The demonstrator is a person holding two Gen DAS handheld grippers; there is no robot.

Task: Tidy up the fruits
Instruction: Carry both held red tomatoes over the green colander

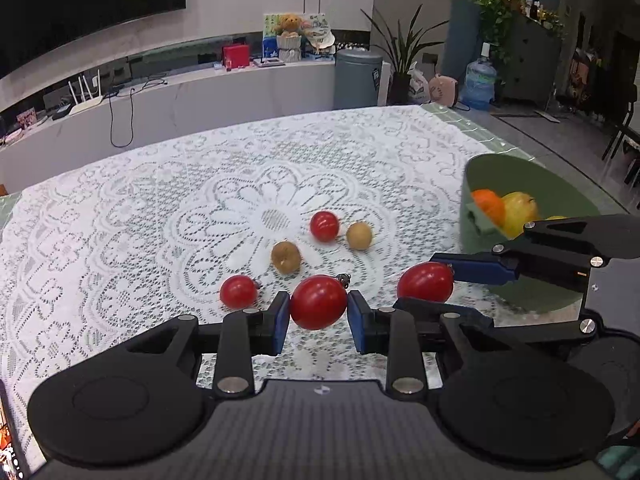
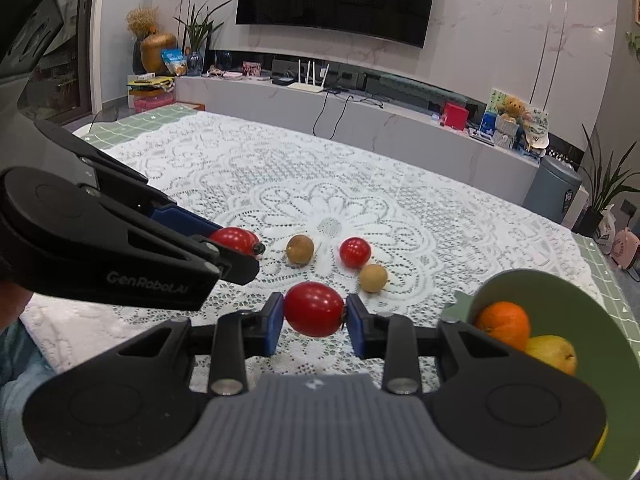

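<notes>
My left gripper (image 1: 319, 314) is shut on a red cherry tomato (image 1: 318, 300), held just above the lace tablecloth (image 1: 120, 220). My right gripper (image 2: 314, 318) is shut on another red tomato (image 2: 314, 308), and in the left wrist view the right gripper (image 1: 436, 286) shows that tomato (image 1: 424, 282) beside a green bowl (image 1: 500, 168). Left on the cloth are two red tomatoes (image 1: 239, 291) (image 1: 324, 226) and two brown longans (image 1: 285, 257) (image 1: 359, 235). The bowl (image 2: 540, 280) holds an orange (image 2: 504, 322) and a yellow pear (image 2: 552, 350).
The two grippers hang close side by side, the left gripper (image 2: 236, 242) just left of the right one. The green bowl sits near the table's right edge. A TV unit with a router, boxes and a teddy bear lies beyond the far table edge.
</notes>
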